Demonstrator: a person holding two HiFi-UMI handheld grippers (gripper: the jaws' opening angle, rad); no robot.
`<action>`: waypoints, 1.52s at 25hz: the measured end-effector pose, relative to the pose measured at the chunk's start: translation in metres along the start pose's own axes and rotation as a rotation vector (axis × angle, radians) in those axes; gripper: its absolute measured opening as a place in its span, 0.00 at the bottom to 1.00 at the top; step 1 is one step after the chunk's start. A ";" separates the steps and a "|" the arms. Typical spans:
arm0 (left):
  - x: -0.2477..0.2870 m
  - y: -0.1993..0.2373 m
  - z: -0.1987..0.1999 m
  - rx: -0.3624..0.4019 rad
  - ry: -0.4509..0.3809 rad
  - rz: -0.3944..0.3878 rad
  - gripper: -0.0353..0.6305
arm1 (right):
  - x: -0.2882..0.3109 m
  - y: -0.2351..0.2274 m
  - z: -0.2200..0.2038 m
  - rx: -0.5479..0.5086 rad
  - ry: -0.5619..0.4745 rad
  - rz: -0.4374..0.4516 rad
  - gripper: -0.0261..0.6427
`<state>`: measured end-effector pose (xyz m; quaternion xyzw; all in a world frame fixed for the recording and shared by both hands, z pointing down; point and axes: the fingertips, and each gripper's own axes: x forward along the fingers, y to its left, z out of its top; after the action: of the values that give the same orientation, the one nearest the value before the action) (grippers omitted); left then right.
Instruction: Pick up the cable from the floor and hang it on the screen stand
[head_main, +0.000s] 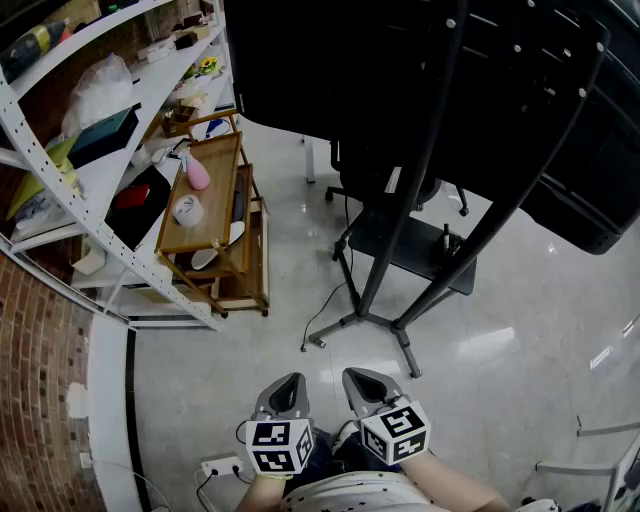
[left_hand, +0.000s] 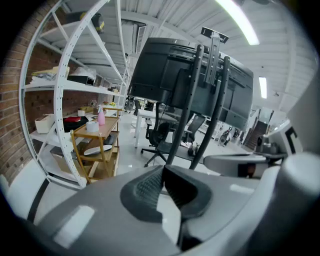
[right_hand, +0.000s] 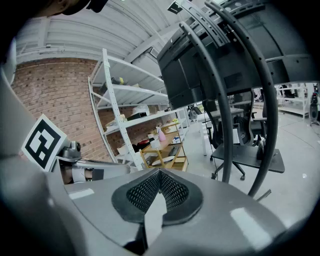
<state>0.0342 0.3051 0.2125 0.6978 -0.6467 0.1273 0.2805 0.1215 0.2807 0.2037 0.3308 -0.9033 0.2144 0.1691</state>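
Observation:
A thin black cable (head_main: 328, 302) lies on the pale floor, curving from the screen stand's base (head_main: 365, 320) toward the left. The stand's two dark poles (head_main: 400, 220) rise to black screens (head_main: 350, 60). My left gripper (head_main: 291, 385) and right gripper (head_main: 362, 382) are side by side at the bottom of the head view, short of the stand's base, both shut and empty. The left gripper (left_hand: 162, 171) faces the stand poles (left_hand: 182, 120). Ahead of the right gripper (right_hand: 159, 173), the poles (right_hand: 225, 125) stand close.
A wooden cart (head_main: 210, 220) with a pink bottle (head_main: 197, 173) stands left of the stand, beside white shelving (head_main: 90, 150). An office chair (head_main: 400, 190) sits behind the stand. A white power strip (head_main: 222, 466) lies on the floor at lower left, near a brick wall (head_main: 30, 380).

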 end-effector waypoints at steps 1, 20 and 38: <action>0.007 0.005 0.000 -0.009 0.003 -0.003 0.06 | 0.009 -0.003 0.002 -0.005 0.003 -0.003 0.04; 0.280 0.183 0.031 0.033 0.092 -0.148 0.06 | 0.313 -0.119 0.025 0.031 0.057 -0.221 0.04; 0.677 0.189 -0.211 0.247 0.215 -0.326 0.37 | 0.510 -0.429 -0.148 0.106 -0.091 -0.575 0.23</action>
<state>-0.0220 -0.1416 0.7922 0.8045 -0.4711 0.2324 0.2772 0.0641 -0.2089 0.6763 0.5907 -0.7668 0.1894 0.1649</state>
